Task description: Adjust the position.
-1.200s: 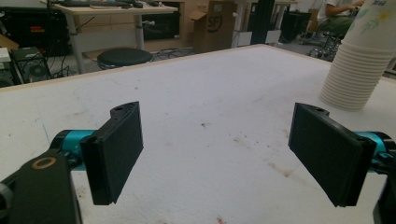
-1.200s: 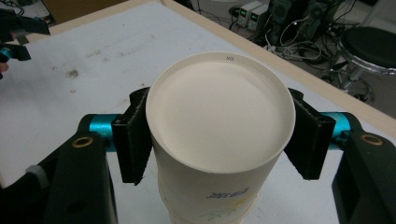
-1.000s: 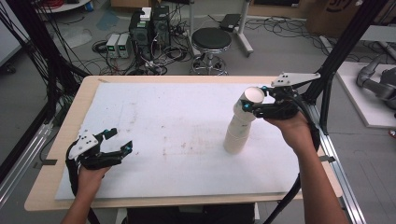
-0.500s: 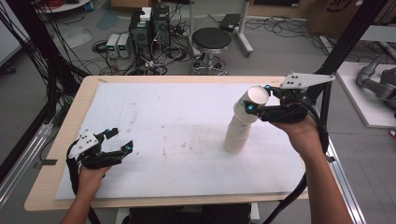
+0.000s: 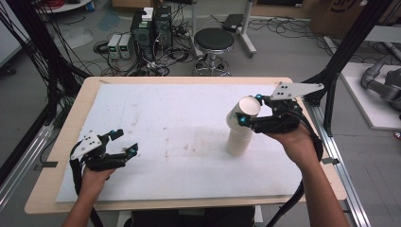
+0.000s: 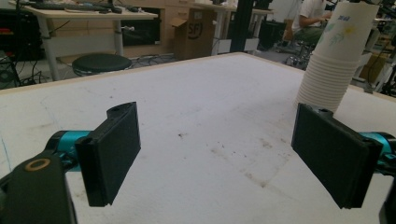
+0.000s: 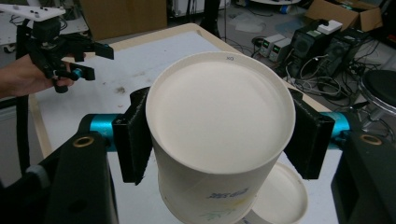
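We have top cup [image 7: 219, 140] pinched in right tongs [image 5: 249, 112], tilted off stack [image 5: 238, 139] below; setting down left. Left tongs [image 5: 124, 142] spread, empty, just opened wider.

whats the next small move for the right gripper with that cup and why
Probably lift a little higher. The right gripper is shut on the top cup, tilted, its base barely clear of the cup stack. More height should free it. The left gripper stands open, away from it.
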